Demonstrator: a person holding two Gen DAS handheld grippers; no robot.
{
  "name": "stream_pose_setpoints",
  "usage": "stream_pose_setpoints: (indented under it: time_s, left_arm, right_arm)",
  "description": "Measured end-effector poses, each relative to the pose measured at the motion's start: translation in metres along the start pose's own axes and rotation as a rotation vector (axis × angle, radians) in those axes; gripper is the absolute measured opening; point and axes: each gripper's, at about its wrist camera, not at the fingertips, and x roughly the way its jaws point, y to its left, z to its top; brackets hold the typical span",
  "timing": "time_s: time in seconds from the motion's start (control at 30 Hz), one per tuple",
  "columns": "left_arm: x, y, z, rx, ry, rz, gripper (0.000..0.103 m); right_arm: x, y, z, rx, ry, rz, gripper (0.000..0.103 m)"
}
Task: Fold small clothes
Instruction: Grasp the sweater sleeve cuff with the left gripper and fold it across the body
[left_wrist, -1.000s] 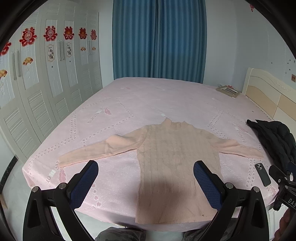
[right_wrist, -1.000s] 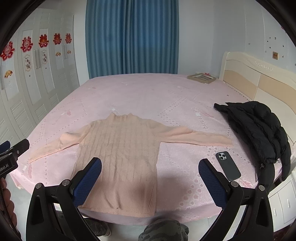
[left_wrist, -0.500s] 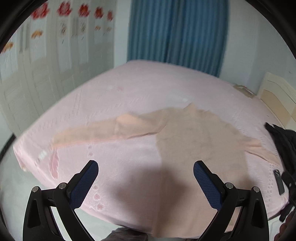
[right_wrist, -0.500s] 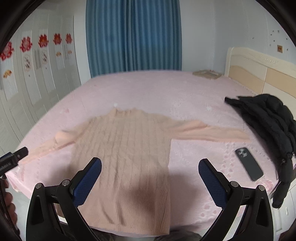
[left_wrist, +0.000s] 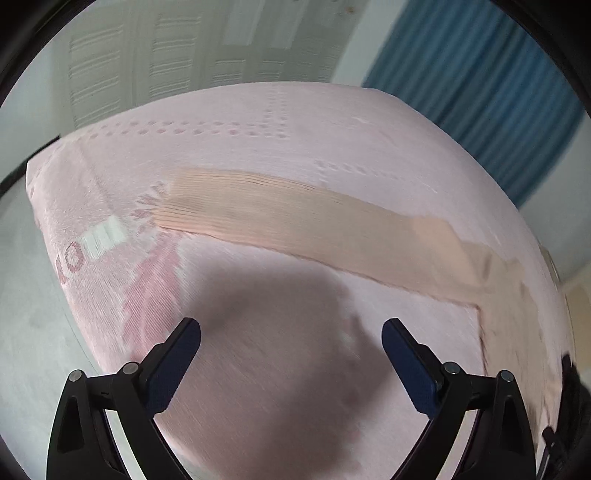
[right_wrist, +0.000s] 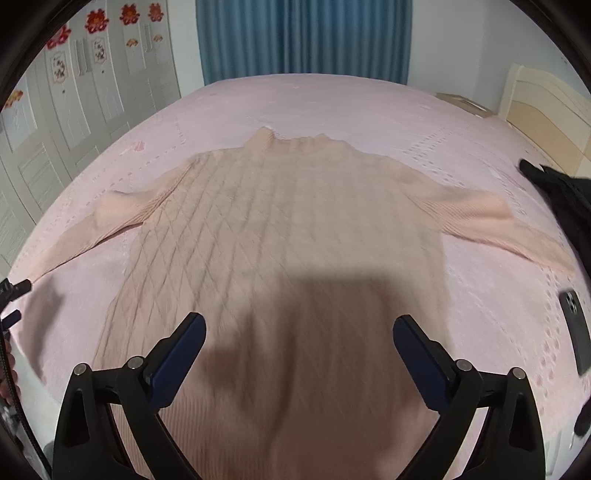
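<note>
We found a pink patterned bedspread (right_wrist: 332, 110) bearing a flat peach cable-knit sweater (right_wrist: 280, 229), ribbed sleeve (left_wrist: 295, 218) outstretched. Left gripper (left_wrist: 291, 341), just narrowing, and right gripper (right_wrist: 299, 334) gaped wide, empty.

Home bedroom, household setting.
Large bed (right_wrist: 332, 110) with pink patterned cover fills the room; cream headboard (right_wrist: 546, 107) at 2 o'clock, blue curtains (right_wrist: 303, 37) at 12 o'clock, white wardrobe doors (right_wrist: 85, 92) with red paper decorations (right_wrist: 96, 22) at 10 o'clock. Black jacket (right_wrist: 565, 199) and phone (right_wrist: 576, 328) lie on the bed at 3 o'clock.
</note>
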Motion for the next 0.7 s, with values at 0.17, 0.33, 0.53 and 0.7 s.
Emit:
stream_pose_setpoints:
  time_s: [0.17,0.33,0.53,0.7]
  left_arm:
    - [0.022,0.023,0.032,-0.104,-0.047,-0.006,0.089]
    - [0.043,0.019,0.049,-0.110,-0.110,0.127,0.059]
    - [0.042,-0.012,0.067,0.023,-0.185,0.244,0.010]
    - [0.004,-0.086,0.077,0.167,-0.283,0.191,0.010]
  right_arm:
    - [0.029,0.014,0.028,-0.026,-0.021,0.000,0.094]
    - [0.052,0.008,0.043,0.001,-0.015,0.003,0.087]
    - [0.060,-0.026,0.037,0.068,0.033,0.058,0.079]
    - [0.044,-0.059,0.035,0.141,0.009,0.050,0.079]
